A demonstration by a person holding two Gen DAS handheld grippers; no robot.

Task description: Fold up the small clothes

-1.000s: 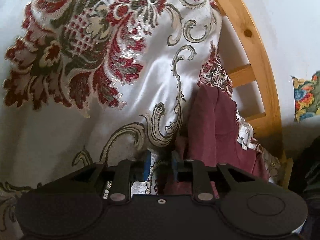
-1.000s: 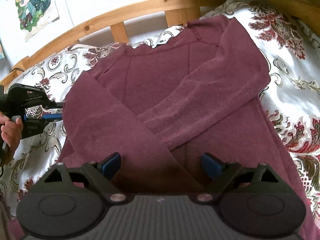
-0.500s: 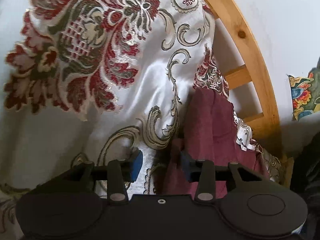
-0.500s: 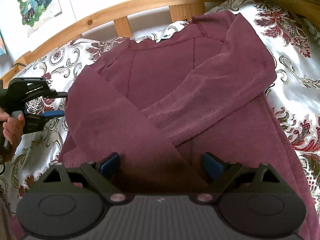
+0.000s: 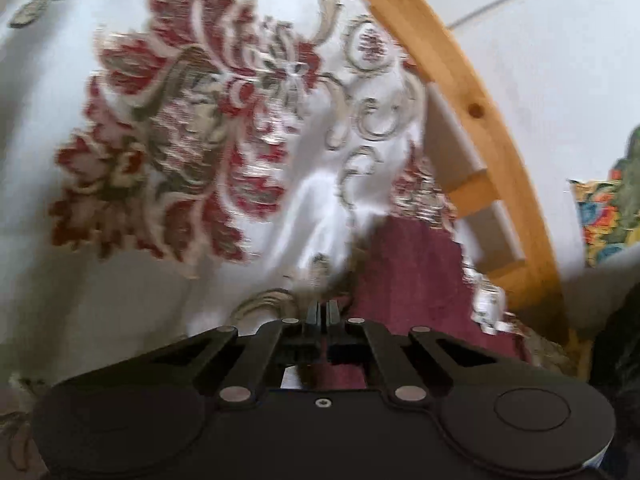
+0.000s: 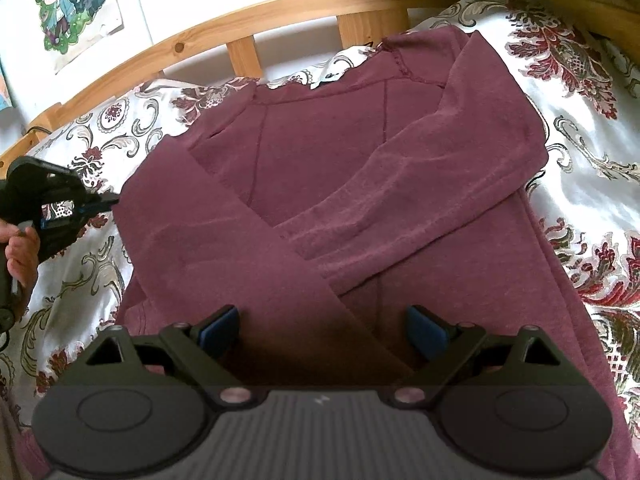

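Sweater [image 6: 360, 208] lies by the bed's headboard [image 6: 280, 12]; right hand-held gripper [image 6: 322, 330] spread wide over its hem, left hand-held gripper [image 5: 322, 314] pinched together at its edge.

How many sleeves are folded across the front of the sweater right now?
2. The left sleeve runs diagonally down toward the right gripper; the right sleeve crosses from the far side and tucks beneath it on the sweater. Both cuffs are hidden.

The left gripper [image 5: 322, 312] is showing its two fingers pressed together, nothing visibly between them. In the right wrist view it is sitting at the far left, pointing right, with the person's hand [image 6: 18, 252] wrapping its handle. The right gripper [image 6: 322, 330] is holding its blue-padded fingers [image 6: 218, 330] spread wide apart.
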